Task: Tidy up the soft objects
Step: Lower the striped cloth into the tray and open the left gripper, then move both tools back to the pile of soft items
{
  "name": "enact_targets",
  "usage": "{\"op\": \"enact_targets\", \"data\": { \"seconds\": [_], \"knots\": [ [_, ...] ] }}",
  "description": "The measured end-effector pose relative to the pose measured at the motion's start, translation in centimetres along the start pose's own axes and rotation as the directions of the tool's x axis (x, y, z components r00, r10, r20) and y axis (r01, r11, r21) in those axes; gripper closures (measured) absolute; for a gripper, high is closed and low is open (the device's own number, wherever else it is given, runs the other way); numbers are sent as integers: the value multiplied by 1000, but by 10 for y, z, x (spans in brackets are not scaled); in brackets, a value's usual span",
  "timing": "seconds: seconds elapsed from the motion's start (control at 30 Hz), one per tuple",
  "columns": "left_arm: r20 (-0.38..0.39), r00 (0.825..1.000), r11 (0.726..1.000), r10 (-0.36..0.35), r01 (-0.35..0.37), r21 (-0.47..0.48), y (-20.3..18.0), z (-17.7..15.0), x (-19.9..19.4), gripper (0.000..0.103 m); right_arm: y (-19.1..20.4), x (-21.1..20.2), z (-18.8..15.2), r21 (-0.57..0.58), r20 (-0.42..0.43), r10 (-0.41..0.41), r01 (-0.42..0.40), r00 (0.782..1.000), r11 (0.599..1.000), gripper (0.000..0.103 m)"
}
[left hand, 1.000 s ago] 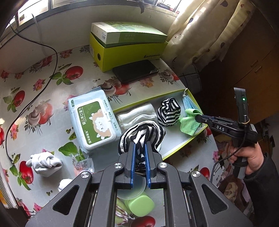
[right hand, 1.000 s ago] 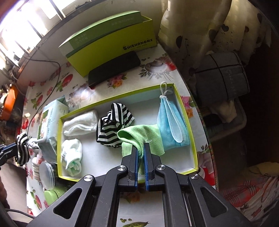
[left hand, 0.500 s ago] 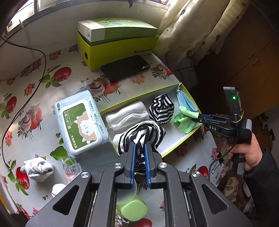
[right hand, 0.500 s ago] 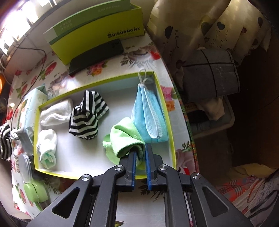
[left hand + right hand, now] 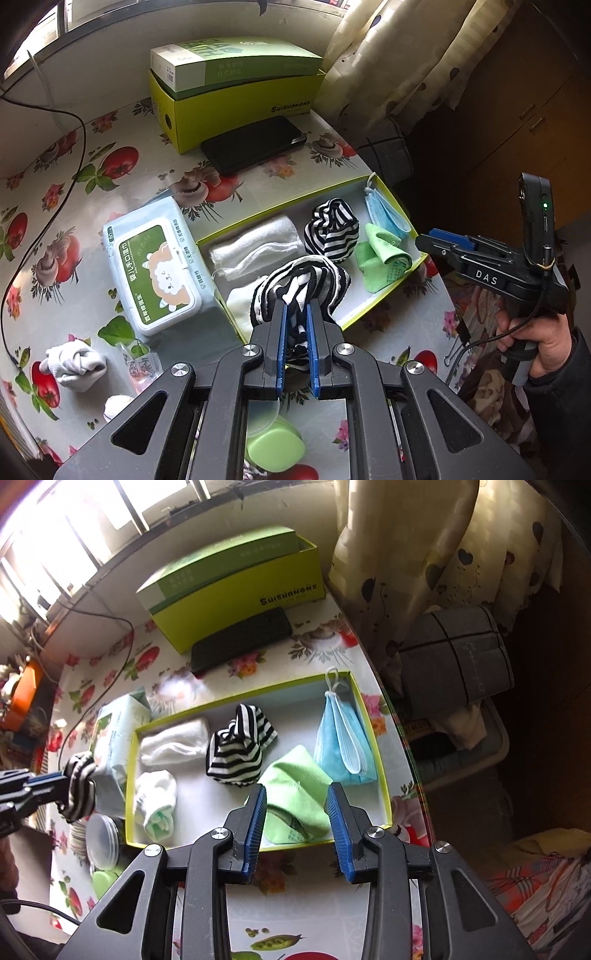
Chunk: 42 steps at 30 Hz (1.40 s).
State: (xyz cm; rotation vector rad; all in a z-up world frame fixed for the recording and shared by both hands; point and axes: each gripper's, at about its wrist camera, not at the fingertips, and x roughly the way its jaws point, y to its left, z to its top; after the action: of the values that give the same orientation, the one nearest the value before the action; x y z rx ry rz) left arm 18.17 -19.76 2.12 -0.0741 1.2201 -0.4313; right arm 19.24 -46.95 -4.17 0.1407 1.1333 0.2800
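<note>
1. Shallow yellow-green tray [image 5: 384, 797], the landmark, lies on the bench [image 5: 74, 206] with its long axis running across the right wrist view.
2. Green cloth [image 5: 295, 794] lies crumpled inside the tray at the near rim, its folded point toward the blue face mask [image 5: 343, 738], which it touches; a printed label on it is too small to read.
3. Right claw [image 5: 295, 805] has just been opening; its blue pads stand apart on either side of the green cloth without pressing it.
4. Left claw [image 5: 295, 325] is closed on a black-and-white striped sock [image 5: 299, 284], bunched above the tray's near-left corner; its long axis cannot be told.
5. A second striped sock [image 5: 240, 749] sits mid-tray; a white rolled cloth [image 5: 173, 738] lies along the tray's far-left side.
6. Behind the tray: a black phone [image 5: 255, 144] and a yellow box [image 5: 240, 110] printed "SHISUANGNX".
7. Left of the tray: a wet-wipes pack [image 5: 155, 269] with Chinese lettering.
8. The right claw's body reads "DAS".
</note>
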Motion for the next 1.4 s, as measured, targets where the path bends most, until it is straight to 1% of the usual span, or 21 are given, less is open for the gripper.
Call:
{"op": "enact_targets", "data": {
  "seconds": [0.1,0.27,0.43,0.5,0.67,0.7,0.73,0.8,0.83,0.93,1.07,1.2,1.4],
  "knots": [
    [-10,1000,1000,-3,3,22,-7,4,8,93,2,0,-2,5,-5,10,-10,1000,1000,70],
    [-48,999,998,-16,19,56,-20,13,32,93,3,-2,-11,25,-16,34,-33,999,999,70],
    [-95,995,991,-34,46,124,-41,20,61,93,2,-2,-19,42,-23,49,-48,999,998,70],
    [-114,993,988,-30,47,148,-49,22,73,93,1,-1,-21,50,-26,54,-52,998,997,70],
    [-151,988,987,-20,44,158,-55,28,99,92,-3,1,-25,64,-37,58,-56,998,996,70],
    [-163,986,987,-28,53,152,-55,29,102,91,-3,1,-26,66,-38,60,-57,997,996,70],
    [-171,985,987,-32,58,147,-54,29,104,86,-4,1,-26,67,-39,61,-58,997,996,70],
    [-170,984,987,-46,71,142,-53,29,103,78,-3,2,-25,67,-39,63,-60,997,996,70],
    [-169,984,987,-60,83,137,-53,28,101,76,-3,1,-24,66,-38,64,-61,997,996,70],
    [-160,984,988,-79,98,117,-49,27,92,76,1,2,-21,59,-35,68,-66,997,996,70],
    [-151,984,992,-98,108,62,-36,24,79,76,10,1,-18,41,-31,77,-76,997,996,70],
    [-119,989,995,-93,97,30,-24,18,60,76,23,-1,-14,21,-31,89,-88,996,996,70],
    [-57,996,998,-63,64,10,-12,9,32,76,48,-6,-11,-17,-31,105,-106,994,994,70]
  ]
}}
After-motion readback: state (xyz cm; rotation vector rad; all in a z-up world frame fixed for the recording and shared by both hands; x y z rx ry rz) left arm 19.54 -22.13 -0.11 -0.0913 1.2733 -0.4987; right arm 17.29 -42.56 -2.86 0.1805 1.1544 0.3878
